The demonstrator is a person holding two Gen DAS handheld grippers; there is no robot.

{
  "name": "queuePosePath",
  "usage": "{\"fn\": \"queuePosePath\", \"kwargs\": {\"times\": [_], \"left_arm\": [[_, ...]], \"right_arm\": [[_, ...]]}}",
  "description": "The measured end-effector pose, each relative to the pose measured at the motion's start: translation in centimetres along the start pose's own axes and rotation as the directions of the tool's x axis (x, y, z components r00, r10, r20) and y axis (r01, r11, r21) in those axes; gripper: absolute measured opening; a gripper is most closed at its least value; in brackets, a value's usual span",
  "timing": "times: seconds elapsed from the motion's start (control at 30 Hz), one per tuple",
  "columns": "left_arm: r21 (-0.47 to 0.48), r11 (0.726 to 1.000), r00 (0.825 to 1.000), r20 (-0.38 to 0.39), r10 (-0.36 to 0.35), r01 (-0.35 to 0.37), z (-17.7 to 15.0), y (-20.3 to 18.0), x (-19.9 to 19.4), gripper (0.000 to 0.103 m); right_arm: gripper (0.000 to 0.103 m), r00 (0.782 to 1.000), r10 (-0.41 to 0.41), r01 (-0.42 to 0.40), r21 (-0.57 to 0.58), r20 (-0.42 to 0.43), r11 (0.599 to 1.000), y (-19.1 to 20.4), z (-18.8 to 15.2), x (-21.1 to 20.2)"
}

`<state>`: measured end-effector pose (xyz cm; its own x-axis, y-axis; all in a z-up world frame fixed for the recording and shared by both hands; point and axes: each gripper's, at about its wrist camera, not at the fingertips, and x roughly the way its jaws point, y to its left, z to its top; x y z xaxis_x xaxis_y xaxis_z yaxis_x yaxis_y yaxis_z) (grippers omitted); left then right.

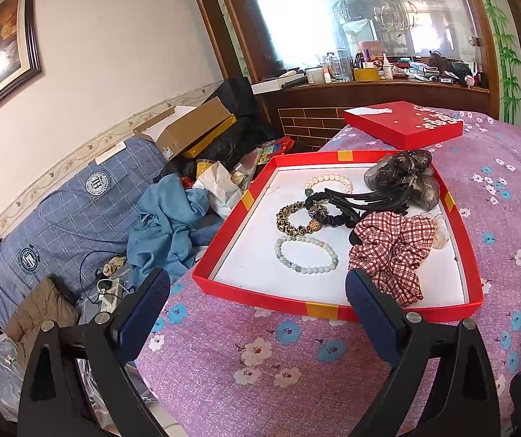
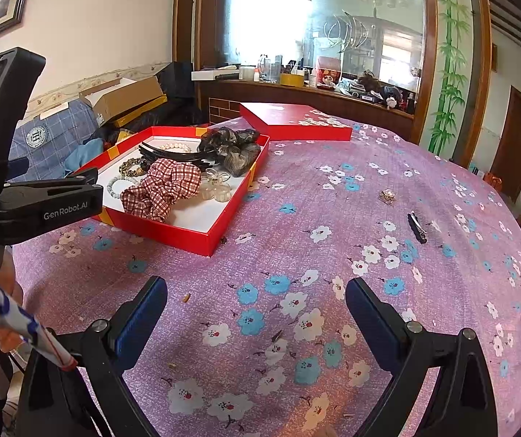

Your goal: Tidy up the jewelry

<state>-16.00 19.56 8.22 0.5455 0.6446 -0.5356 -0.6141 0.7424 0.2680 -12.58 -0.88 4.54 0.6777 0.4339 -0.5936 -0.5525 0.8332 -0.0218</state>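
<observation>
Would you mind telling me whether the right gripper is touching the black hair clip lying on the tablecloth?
Apart. The right wrist view shows flowered cloth between the open right gripper and the black hair clip.

Place: lived-in home, sitting or dining room | Evidence: framed picture (image 1: 0,36) on the wall | big wood-framed mirror (image 1: 362,14) over a ledge crowded with bottles (image 1: 333,69) | flowered cloth (image 2: 333,273) covering the tabletop | blue checked quilt (image 1: 67,211), clothes and a cardboard box (image 1: 191,127) piled alongside
</observation>
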Motion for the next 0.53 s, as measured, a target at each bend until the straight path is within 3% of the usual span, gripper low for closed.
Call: {"fn": "queuePosePath", "kwargs": {"times": [0.3,0.4,0.53], "left_arm": [[0.0,1.0,1.0,-0.017,-0.003,0.003,-0.2,0.7,0.0,0.097],[0.026,0.999,0.999,-0.023,-0.046,0.047,-0.1,0.4,-0.5,0.097],[0.098,0.986,0.991,-0.008,-0.132,0.132,0.5,-2.4,-2.7,0.097]], "right_arm": [[0.1,1.0,-0.002,0.002,0.002,0.001,1.0,0.0,0.0,-0.1],[0.1,1.0,-0.011,0.011,0.011,-0.004,1.0,-0.5,0.0,-0.4],[0.1,0.993,-0.094,0.098,0.056,-0.067,0.994,-3.8,0.1,-1.3]]}}
